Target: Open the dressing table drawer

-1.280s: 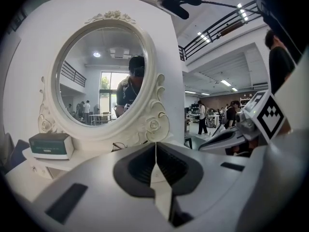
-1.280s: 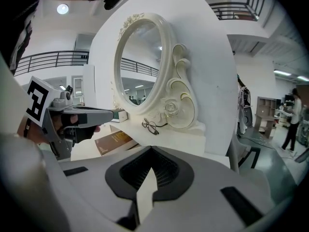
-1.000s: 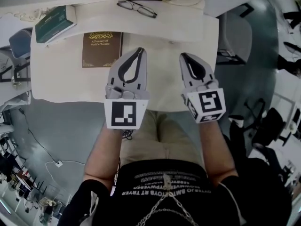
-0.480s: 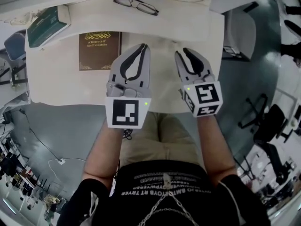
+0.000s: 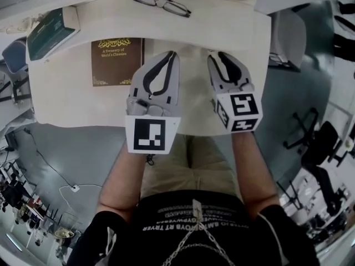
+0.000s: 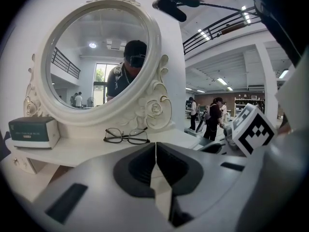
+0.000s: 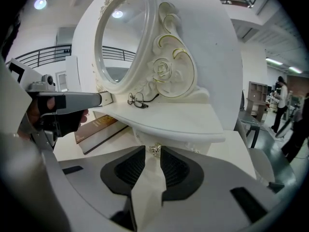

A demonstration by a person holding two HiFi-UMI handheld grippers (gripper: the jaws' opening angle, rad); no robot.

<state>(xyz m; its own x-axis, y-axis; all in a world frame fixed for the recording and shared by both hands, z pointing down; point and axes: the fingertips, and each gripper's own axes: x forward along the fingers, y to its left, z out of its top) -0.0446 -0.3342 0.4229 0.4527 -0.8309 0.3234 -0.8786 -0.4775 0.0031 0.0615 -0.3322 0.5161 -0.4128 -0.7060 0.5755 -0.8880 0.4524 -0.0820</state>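
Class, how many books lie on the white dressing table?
2. A brown book lies flat on the tabletop's left half; a teal book sits at its far-left corner. None seems hidden.

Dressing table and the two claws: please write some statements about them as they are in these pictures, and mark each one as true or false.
1. The left claw is shut, with nothing in it. True.
2. The glasses lie on top of the brown book. False: the glasses lie on the white dressing table, well apart from the brown book.
3. The right claw points at the small drawer knob, with its jaws a little apart. True.
4. The green box stands at the right end of the table. False: the green box is at the left end in the head view.
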